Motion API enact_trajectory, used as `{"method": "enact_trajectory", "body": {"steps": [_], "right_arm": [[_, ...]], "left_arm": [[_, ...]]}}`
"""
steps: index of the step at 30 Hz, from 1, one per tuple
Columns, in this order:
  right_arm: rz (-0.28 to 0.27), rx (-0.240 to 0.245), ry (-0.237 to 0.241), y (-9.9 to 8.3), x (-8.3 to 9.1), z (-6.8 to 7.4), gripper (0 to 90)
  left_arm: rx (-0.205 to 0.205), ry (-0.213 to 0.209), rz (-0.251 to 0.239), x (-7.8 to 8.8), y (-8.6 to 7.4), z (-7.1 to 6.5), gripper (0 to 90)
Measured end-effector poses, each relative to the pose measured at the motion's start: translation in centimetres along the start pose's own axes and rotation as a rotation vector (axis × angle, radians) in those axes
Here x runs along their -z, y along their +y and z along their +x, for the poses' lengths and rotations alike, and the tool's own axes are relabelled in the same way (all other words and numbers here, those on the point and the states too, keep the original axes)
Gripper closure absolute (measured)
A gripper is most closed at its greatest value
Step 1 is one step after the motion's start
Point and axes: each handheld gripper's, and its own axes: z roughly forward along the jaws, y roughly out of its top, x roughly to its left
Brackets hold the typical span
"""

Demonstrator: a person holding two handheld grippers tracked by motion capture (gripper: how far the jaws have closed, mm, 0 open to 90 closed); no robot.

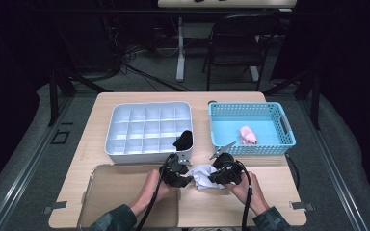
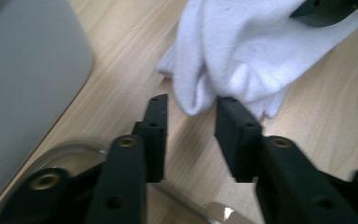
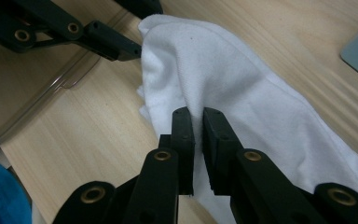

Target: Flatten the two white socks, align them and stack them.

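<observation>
soft white knit cloth (image 3: 242, 93) | crumpled | right gripper (image 3: 197, 112) fingers pinch fold

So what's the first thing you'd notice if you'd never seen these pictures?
The white cloth bunched at the near edge of the wooden table, between two black tools. The right hand-held gripper pinches a fold of it, while the left hand-held gripper has its jaws apart around one corner. Behind them sit a white divided tray with a black item in one compartment, and a blue basket holding something pink.
</observation>
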Motion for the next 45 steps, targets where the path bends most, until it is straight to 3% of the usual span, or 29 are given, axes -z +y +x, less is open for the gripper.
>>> {"method": "enact_trajectory", "body": {"steps": [4, 9, 15, 16, 18, 19, 22, 24, 28, 30, 31, 34, 35, 36, 37, 39, 41, 42, 43, 45], "right_arm": [[-0.002, 0.002, 0.005, -0.1, -0.2, -0.1, 80.7], [-0.004, -0.014, 0.000, -0.4, -0.1, -0.5, 82.2], [0.028, -0.055, -0.083, -1.0, 0.9, -1.3, 86.4], [0.022, -0.089, -0.114, -1.4, 1.4, -1.8, 86.8], [0.034, -0.095, -0.115, -1.5, 1.7, -2.2, 87.0], [0.040, -0.134, -0.130, -1.8, 1.9, -2.7, 87.2], [0.085, -0.186, -0.149, -2.4, 2.1, -3.6, 87.2], [0.136, -0.206, -0.196, -2.9, 2.1, -4.4, 87.1], [0.204, -0.259, -0.239, -3.8, 2.1, -5.6, 86.9], [0.223, -0.263, -0.257, -3.9, 2.1, -5.8, 86.9], [0.248, -0.293, -0.280, -4.3, 2.2, -6.3, 86.8], [0.268, -0.328, -0.322, -4.9, 2.2, -6.9, 85.9], [0.301, -0.327, -0.334, -4.9, 2.3, -7.1, 83.0], [0.301, -0.327, -0.334, -4.9, 2.3, -7.1, 83.0], [0.283, -0.334, -0.337, -5.0, 2.4, -7.2, 66.8], [0.221, -0.329, -0.302, -4.7, 2.9, -7.1, 55.7], [0.142, -0.314, -0.281, -4.4, 3.6, -6.5, 48.6], [0.142, -0.314, -0.281, -4.4, 3.6, -6.5, 48.6], [0.080, -0.269, -0.248, -4.0, 4.0, -5.8, 44.5], [0.034, -0.237, -0.191, -3.5, 4.0, -5.1, 43.2]], "left_arm": [[-0.004, 0.003, -0.043, 0.1, -0.1, -0.2, 84.7], [-0.003, 0.011, -0.060, 0.6, -0.3, -0.2, 87.2], [0.001, 0.042, -0.033, 0.5, -0.5, 0.1, 87.4], [0.007, 0.045, -0.025, 0.5, -0.6, 0.2, 87.4], [0.006, 0.057, -0.021, 0.5, -0.6, 0.2, 87.4], [0.008, 0.069, -0.014, 0.6, -0.6, 0.3, 87.4], [0.009, 0.094, -0.003, 0.8, -0.6, 0.4, 87.3], [0.014, 0.110, 0.000, 1.0, -0.7, 0.5, 87.2], [0.027, 0.145, 0.010, 1.4, -0.7, 0.8, 87.1], [0.028, 0.153, 0.014, 1.5, -0.7, 0.8, 87.0], [0.031, 0.168, 0.023, 1.6, -0.7, 0.8, 87.0], [0.035, 0.179, 0.034, 1.6, -0.8, 0.9, 86.7], [0.036, 0.176, 0.037, 1.6, -0.8, 0.9, 86.5], [0.036, 0.176, 0.037, 1.6, -0.8, 0.9, 86.0], [0.039, 0.167, 0.035, 1.6, -0.8, 0.9, 85.0], [0.038, 0.159, 0.033, 1.5, -0.6, 0.7, 78.0], [0.034, 0.137, 0.031, 1.5, -0.5, 0.5, 72.9], [0.034, 0.137, 0.031, 1.5, -0.5, 0.5, 70.0], [0.027, 0.120, 0.030, 1.5, -0.5, 0.4, 69.4], [0.025, 0.107, 0.034, 1.4, -0.5, 0.3, 67.5]]}}
